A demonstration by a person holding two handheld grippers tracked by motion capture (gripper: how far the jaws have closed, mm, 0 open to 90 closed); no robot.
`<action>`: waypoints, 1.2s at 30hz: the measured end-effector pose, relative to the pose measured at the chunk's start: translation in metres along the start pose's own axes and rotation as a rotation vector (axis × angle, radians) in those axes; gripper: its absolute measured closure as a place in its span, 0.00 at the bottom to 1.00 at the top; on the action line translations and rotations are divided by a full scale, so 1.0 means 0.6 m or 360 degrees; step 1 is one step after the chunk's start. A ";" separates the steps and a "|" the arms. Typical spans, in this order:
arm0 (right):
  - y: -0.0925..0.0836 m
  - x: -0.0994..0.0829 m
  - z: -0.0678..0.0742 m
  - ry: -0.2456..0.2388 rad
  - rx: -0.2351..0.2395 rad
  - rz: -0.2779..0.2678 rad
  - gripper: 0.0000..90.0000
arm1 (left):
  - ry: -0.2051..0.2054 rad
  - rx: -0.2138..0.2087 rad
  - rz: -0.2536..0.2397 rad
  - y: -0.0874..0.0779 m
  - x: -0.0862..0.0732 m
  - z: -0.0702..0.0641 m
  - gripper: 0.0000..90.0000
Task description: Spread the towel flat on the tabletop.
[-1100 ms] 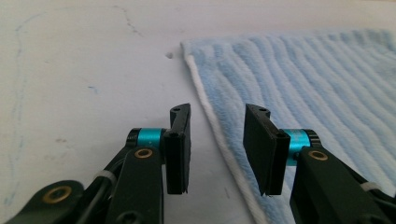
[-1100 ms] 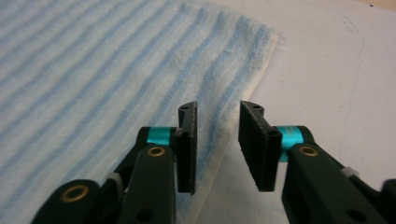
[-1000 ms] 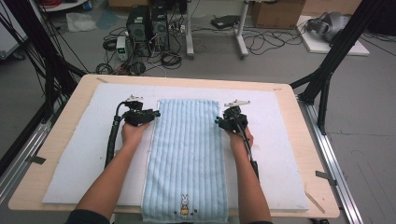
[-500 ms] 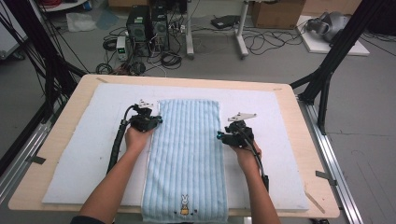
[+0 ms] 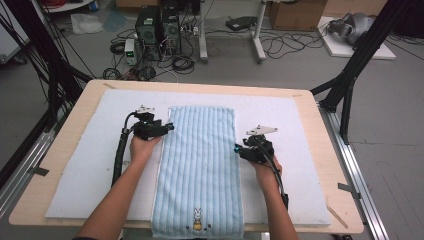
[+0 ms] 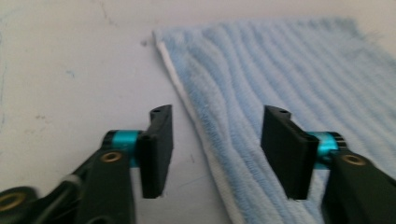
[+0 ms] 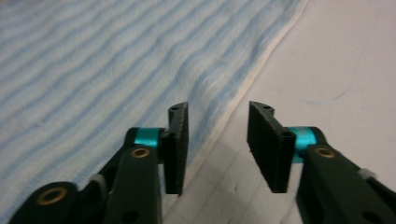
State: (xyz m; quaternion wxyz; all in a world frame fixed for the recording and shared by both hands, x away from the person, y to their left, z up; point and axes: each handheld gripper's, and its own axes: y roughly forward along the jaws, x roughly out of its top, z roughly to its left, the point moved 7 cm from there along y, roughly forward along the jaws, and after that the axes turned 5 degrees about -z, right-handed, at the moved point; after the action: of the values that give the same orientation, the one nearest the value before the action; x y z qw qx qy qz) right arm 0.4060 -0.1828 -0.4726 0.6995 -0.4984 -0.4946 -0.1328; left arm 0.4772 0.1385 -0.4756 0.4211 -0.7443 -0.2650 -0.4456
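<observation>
On the desk (image 5: 320, 130), a blue striped towel (image 5: 200, 165) lies flat lengthwise on a white mat (image 5: 90, 170), near end w/ rabbit motif at the front edge. Left claw (image 5: 169, 128) at towel's left edge, jaws just opened, straddling the hem, gripping nothing. Right claw (image 5: 237, 150) at the right edge, jaws just widened, apart over the hem, nothing held.

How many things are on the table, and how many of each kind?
Blue striped towel: 1
White mat under the towel: 1
Grippers, left gripper and right gripper: 2
Total: 4
</observation>
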 end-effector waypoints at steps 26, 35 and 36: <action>-0.121 0.000 -0.005 -0.0126 0.0085 -0.0300 0.12 | 0.0115 -0.0184 -0.0369 -0.153 -0.017 -0.049 0.18; -0.129 -0.002 -0.015 -0.0010 0.0057 -0.0329 0.12 | 0.0083 -0.0239 -0.0376 -0.173 -0.010 -0.046 0.19; -0.130 -0.002 -0.014 0.0005 0.0066 -0.0330 0.12 | 0.0078 -0.0229 -0.0375 -0.174 -0.009 -0.045 0.19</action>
State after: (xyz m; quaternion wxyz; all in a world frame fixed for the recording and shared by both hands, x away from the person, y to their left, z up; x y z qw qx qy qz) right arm 0.3571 -0.2264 -0.4295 0.6929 -0.4298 -0.5451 -0.1951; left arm 0.3823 0.1681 -0.4332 0.3179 -0.7252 -0.3077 -0.5277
